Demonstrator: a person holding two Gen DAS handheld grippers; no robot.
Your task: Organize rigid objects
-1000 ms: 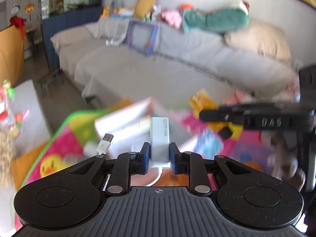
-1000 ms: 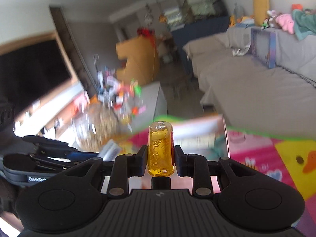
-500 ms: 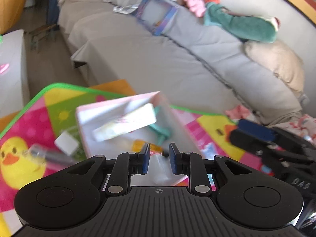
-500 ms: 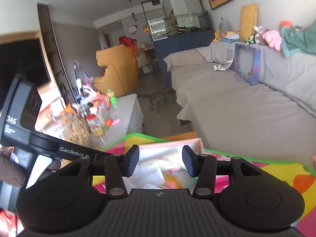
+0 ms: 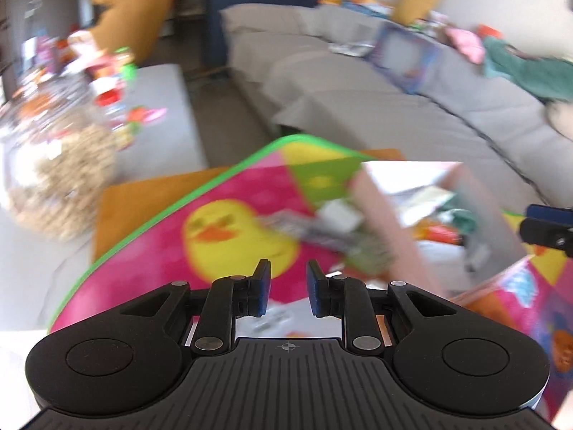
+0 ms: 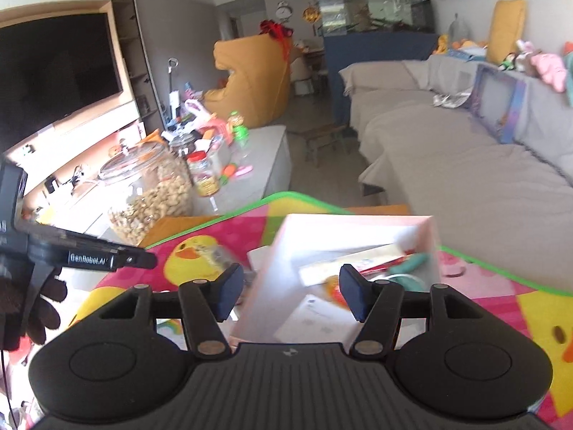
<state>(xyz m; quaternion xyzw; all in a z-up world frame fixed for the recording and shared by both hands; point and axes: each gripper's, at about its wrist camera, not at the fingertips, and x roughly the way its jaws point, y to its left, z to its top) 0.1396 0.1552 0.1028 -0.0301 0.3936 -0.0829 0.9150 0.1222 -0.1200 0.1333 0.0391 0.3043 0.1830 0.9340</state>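
Living room w/ grey sofa (image 6: 465, 165) along the far side; colourful play mat (image 6: 501, 286) on the floor carries the work, low grey bench (image 6: 265, 150) beyond it crowded w/ jars, incl. a big glass jar (image 6: 150, 193) of pale nuts or pods. Pink box (image 6: 358, 225) sits open on the mat. Change since a sec ago: both tongs were loaded, left on a white adapter w/ cable, right on an amber-handled tool; now both are empty. Right tongs (image 6: 292, 292) hover over the near edge of the box, jaws opening, nothing between the pads, only box contents behind the gap. Orange-amber item (image 6: 331, 290) lies inside the box near the front, prob. the tool just dropped, tho blurred. White flat pieces and a teal thing also in there; cannot pick out the adapter for sure. Left tongs (image 5: 288, 292) now narrow but not fully shut, a clear gap w/ mat showing thru, no object gripped; view has swung off the box toward the yellow duck print (image 5: 229, 240), very motion-blurred. Small white block (image 5: 338, 215) and a greyish item lie on the mat just outside the box's left wall, not yet stowed. Read: two rigid items delivered, box filling; left hand looks to be heading for the leftovers beside the box. Gloved hand (image 6: 39, 308) holds the left tool at frame edge.
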